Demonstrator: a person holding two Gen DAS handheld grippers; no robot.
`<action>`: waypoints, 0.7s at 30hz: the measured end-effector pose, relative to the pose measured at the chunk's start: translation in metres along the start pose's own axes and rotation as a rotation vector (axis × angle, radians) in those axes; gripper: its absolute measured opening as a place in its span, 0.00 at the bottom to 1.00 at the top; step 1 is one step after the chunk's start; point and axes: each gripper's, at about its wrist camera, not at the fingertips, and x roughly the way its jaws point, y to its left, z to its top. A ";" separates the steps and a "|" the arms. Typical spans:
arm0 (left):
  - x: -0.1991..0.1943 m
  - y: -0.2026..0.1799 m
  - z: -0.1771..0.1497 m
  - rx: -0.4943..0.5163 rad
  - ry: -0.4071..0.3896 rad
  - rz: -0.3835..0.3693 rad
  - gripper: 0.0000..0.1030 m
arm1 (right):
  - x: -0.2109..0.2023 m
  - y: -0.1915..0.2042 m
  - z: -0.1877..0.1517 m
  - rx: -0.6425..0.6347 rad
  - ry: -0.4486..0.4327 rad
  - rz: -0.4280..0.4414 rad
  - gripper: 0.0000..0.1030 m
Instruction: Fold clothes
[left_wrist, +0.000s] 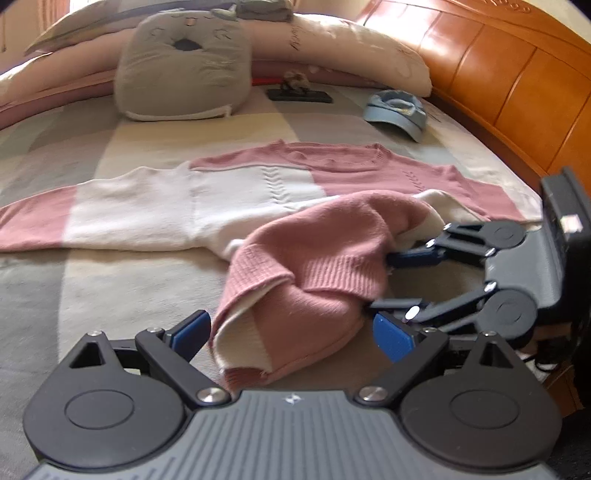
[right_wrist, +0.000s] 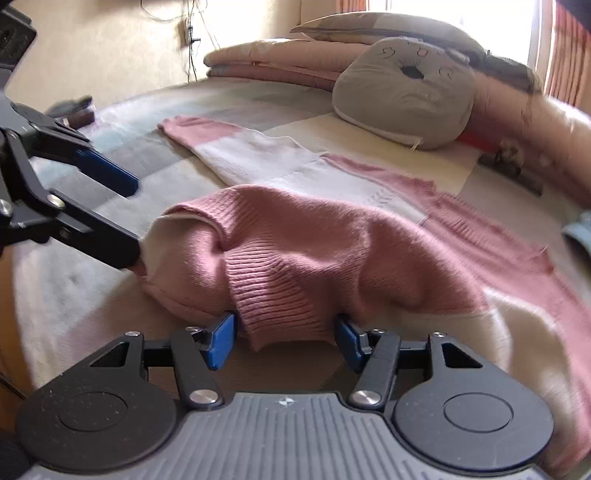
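The sweater lies flat across the bed, its long way going left to right, one sleeve far out to the left. Its right side is bunched in a heap near both tools. The left gripper has released jaws, wide apart, with the heap's near edge between them but not pinched. The right gripper is nearer the ribbed cuff, which hangs between its half-closed jaws. I cannot tell if the pads press it. The sweater's right edge is cut off.
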 end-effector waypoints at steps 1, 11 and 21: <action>-0.002 0.002 -0.001 -0.005 -0.006 -0.002 0.92 | -0.004 -0.003 0.003 0.002 -0.007 -0.015 0.62; 0.004 -0.010 0.001 0.043 -0.020 -0.049 0.92 | -0.019 -0.018 0.025 0.014 -0.038 -0.123 0.62; 0.006 -0.004 -0.008 0.015 0.005 -0.038 0.92 | -0.014 0.019 -0.005 -0.140 0.029 -0.055 0.58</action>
